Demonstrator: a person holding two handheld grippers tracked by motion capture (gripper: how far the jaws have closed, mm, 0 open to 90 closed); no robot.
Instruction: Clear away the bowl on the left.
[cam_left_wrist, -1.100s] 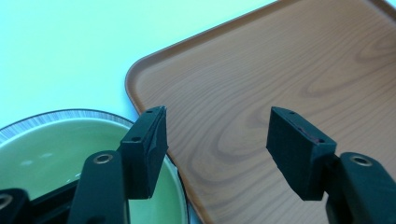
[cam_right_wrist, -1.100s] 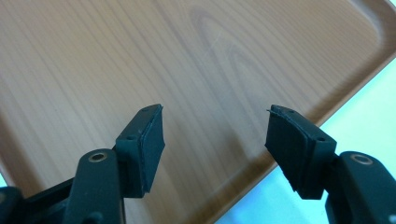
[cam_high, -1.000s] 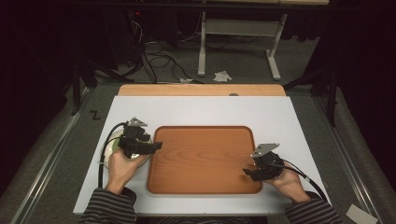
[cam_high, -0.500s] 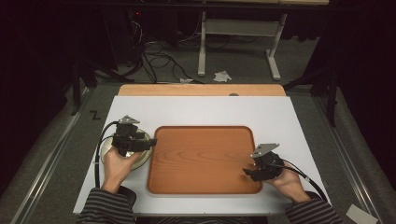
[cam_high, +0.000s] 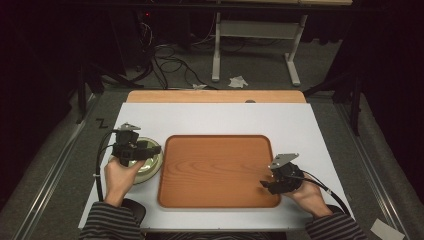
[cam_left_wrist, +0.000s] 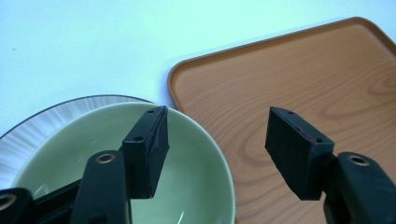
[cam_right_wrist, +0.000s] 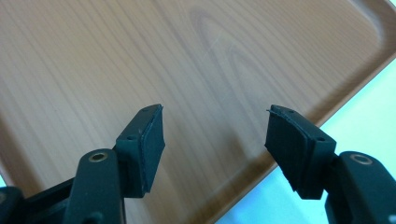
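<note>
1. Dark surroundings enclose the work area; grey carpet, loose cables and the white legs of another table (cam_high: 255, 50) lie beyond the far edge of the white table top (cam_high: 225, 117).
2. Landmark: a wooden tray (cam_high: 220, 172) lies flat at the centre of the white table top, with a bare wood strip (cam_high: 215, 96) along the table's far edge.
3. A pale green bowl (cam_high: 147, 167) stands on a ribbed grey plate (cam_left_wrist: 42, 121), just beside the tray's left edge. Bowl and tray rim are near each other; contact cannot be determined.
4. Left gripper (cam_left_wrist: 215, 133): jaws wide apart, holding nothing. One jaw hangs over the bowl's interior, the other over the tray's near-left corner.
5. Right gripper (cam_right_wrist: 215, 135): jaws wide apart, holding nothing, positioned over the tray's near-right corner, with the white table top visible past the rim.
6. Change from one second earlier: the left gripper has shifted leftward, away from the tray's left edge, uncovering the bowl. The right gripper has remained at the tray's near-right corner.
</note>
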